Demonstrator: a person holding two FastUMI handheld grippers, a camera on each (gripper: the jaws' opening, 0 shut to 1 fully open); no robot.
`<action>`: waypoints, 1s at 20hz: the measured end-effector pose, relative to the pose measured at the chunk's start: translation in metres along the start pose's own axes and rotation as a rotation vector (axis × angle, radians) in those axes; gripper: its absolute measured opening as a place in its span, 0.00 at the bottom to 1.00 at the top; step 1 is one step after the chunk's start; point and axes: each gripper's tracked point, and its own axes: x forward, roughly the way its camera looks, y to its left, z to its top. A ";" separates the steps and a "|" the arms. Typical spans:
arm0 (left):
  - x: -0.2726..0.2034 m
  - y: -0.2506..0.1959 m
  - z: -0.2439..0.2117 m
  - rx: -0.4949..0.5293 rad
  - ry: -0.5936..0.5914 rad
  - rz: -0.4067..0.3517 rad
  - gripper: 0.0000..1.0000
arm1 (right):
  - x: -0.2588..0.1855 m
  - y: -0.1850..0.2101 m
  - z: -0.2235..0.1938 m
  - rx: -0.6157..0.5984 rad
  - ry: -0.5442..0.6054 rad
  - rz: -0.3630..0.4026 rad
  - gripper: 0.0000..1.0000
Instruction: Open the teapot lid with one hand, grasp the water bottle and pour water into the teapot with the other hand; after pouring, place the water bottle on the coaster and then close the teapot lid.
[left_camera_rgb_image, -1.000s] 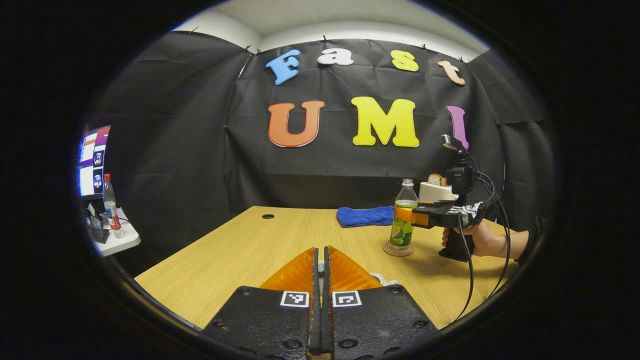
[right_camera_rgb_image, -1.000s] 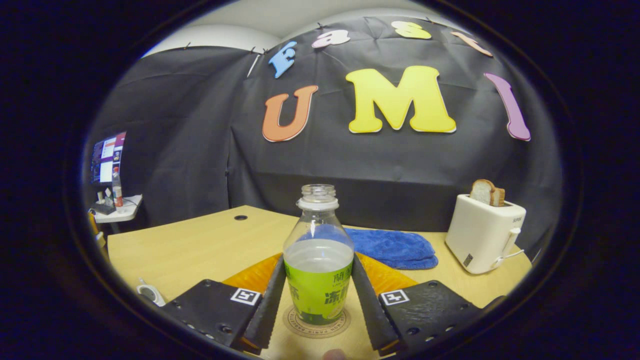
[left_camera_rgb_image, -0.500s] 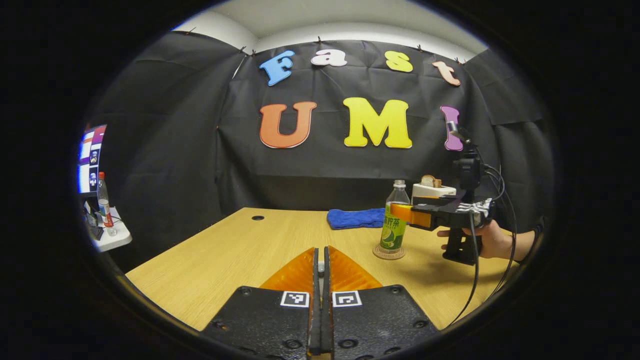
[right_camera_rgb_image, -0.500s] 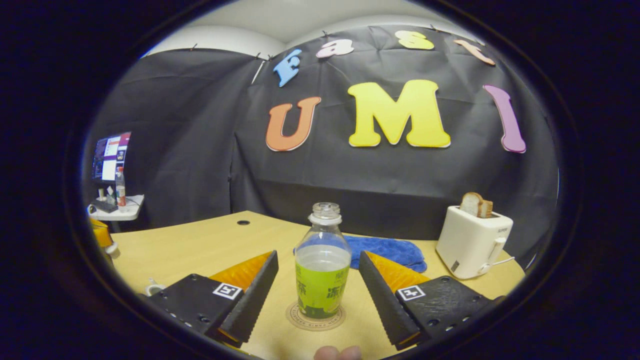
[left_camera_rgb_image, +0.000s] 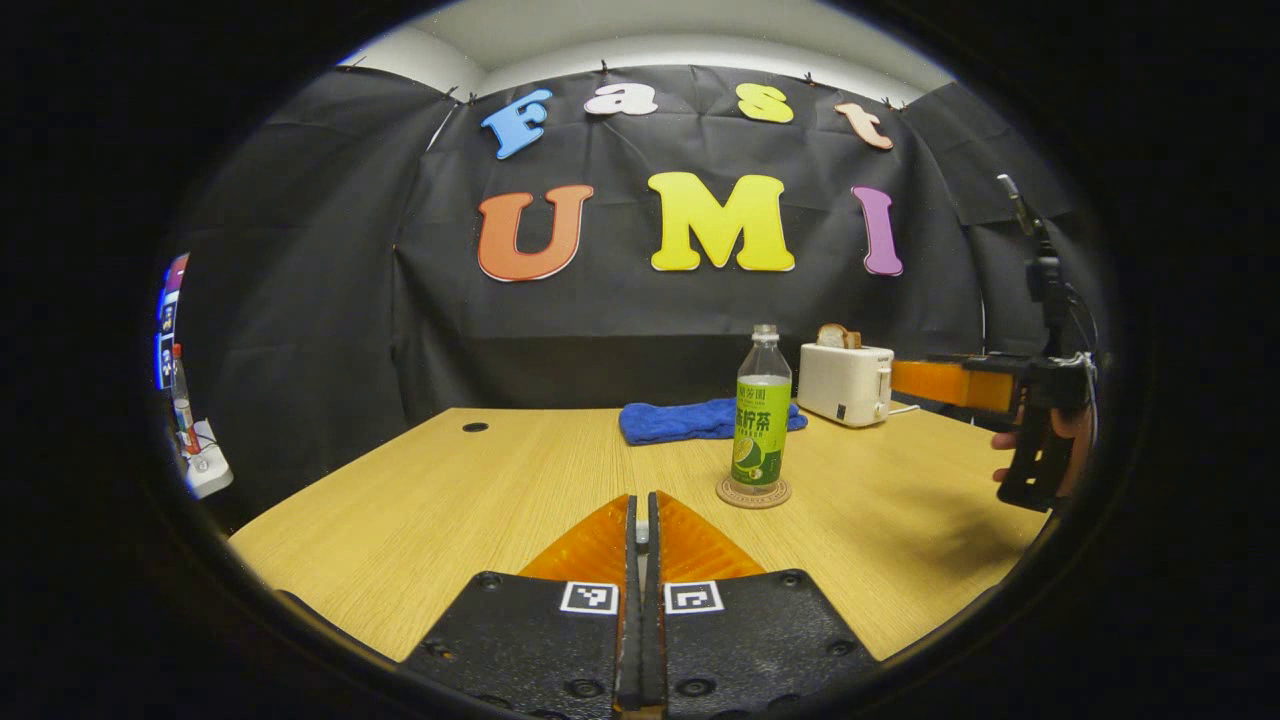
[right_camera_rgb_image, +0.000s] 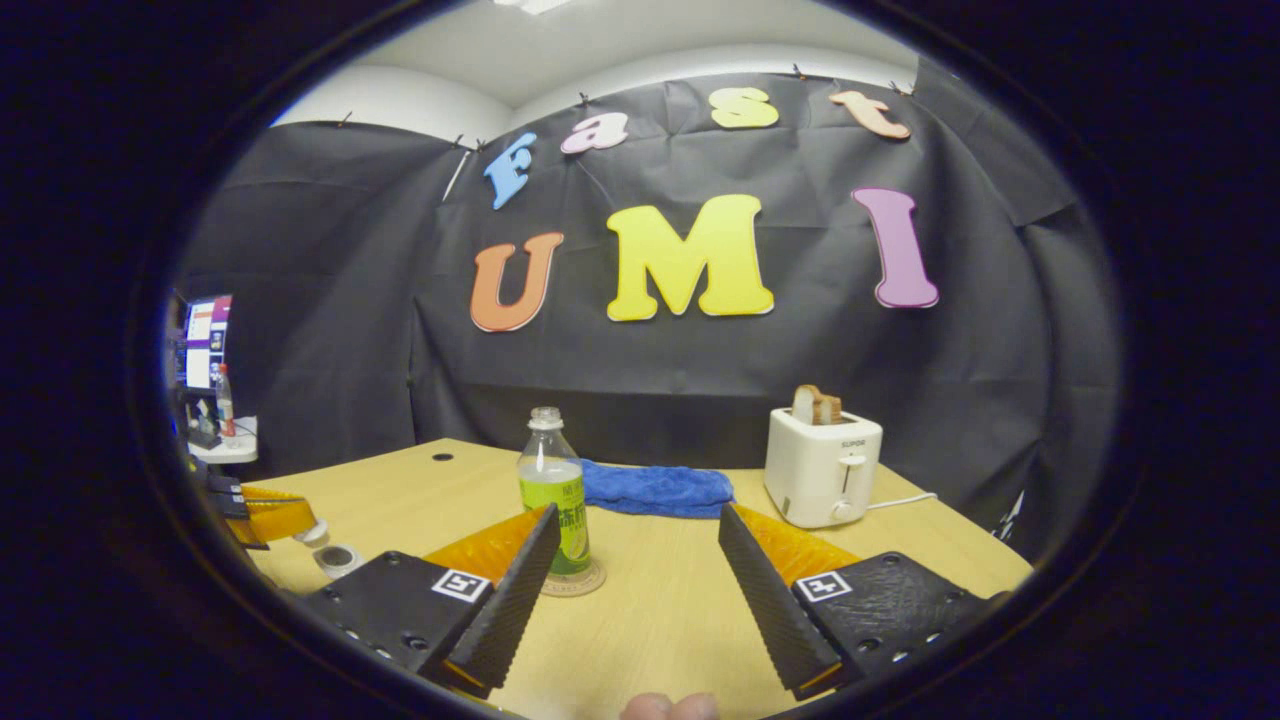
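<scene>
The green-labelled water bottle (left_camera_rgb_image: 762, 420) stands uncapped and upright on the round coaster (left_camera_rgb_image: 752, 492); the right gripper view also has the bottle (right_camera_rgb_image: 556, 500) and coaster (right_camera_rgb_image: 575, 580). My right gripper (right_camera_rgb_image: 640, 515) is open and drawn back from the bottle, which sits just left of its left finger. From the left gripper view, the right gripper (left_camera_rgb_image: 900, 380) hangs well right of the bottle in a hand (left_camera_rgb_image: 1050, 440). My left gripper (left_camera_rgb_image: 641, 520) is shut, with a sliver of white between its tips. The right gripper view shows the left gripper (right_camera_rgb_image: 270, 512) holding a small white lid (right_camera_rgb_image: 312, 532) above the teapot mouth (right_camera_rgb_image: 340, 558).
A white toaster (right_camera_rgb_image: 822, 465) with bread stands at the back right of the wooden table (right_camera_rgb_image: 660, 610). A blue cloth (right_camera_rgb_image: 650, 488) lies behind the bottle. Off the table's left side, a small side table (right_camera_rgb_image: 225, 445) carries a monitor (right_camera_rgb_image: 205, 340) and a bottle.
My right gripper has opened off the bottle, pulled back and moved away to the right. The bottle stays on the coaster. My left gripper remains shut.
</scene>
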 end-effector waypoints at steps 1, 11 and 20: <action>0.004 -0.001 -0.004 -0.002 0.006 -0.002 0.03 | -0.007 -0.001 0.001 -0.016 -0.015 -0.005 0.95; 0.006 0.002 -0.016 -0.060 0.010 0.022 0.03 | -0.026 0.014 0.007 -0.080 -0.059 0.029 0.96; 0.008 0.002 -0.014 -0.100 -0.024 0.035 0.04 | -0.033 0.005 0.001 -0.049 -0.052 0.020 0.96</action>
